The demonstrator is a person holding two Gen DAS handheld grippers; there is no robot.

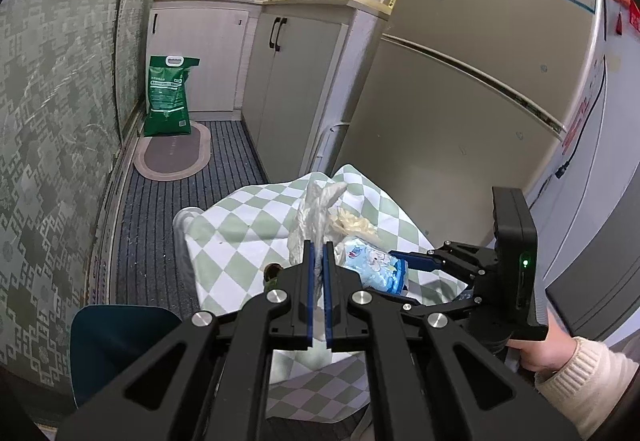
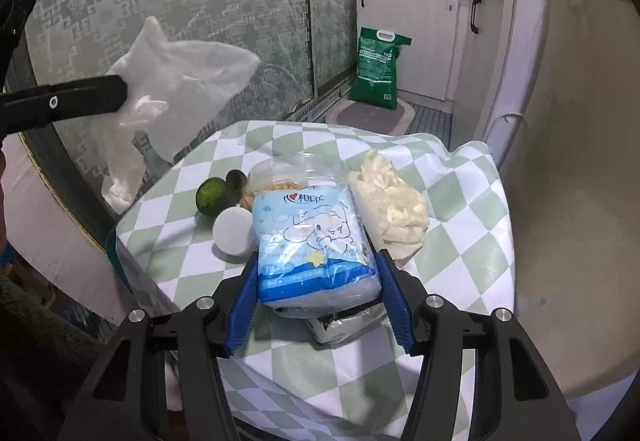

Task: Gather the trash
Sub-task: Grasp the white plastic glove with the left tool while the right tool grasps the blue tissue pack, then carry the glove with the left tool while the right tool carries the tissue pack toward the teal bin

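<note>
A thin white plastic bag (image 1: 316,209) hangs from my left gripper (image 1: 319,247), which is shut on it above the table's left edge; it is the same bag (image 2: 176,81) that shows at the upper left of the right wrist view. A light-blue tissue pack (image 2: 316,241) lies on the checked tablecloth (image 2: 460,241). My right gripper (image 2: 319,259) straddles it, with one blue pad close along each side, and the pack looks unsqueezed. Around it lie a crumpled cream wrapper (image 2: 390,209), a clear plastic tub (image 2: 288,171), a white ribbed lid (image 2: 234,233) and a green fruit (image 2: 209,197).
A fridge (image 1: 480,81) stands right behind the table, with white cabinets (image 1: 296,81) beyond it. A green sack (image 1: 168,97) rests on a floor mat by a patterned glass door (image 2: 200,1). A teal chair (image 1: 116,341) is at the lower left. A cream-sleeved hand (image 1: 560,361) holds the right gripper.
</note>
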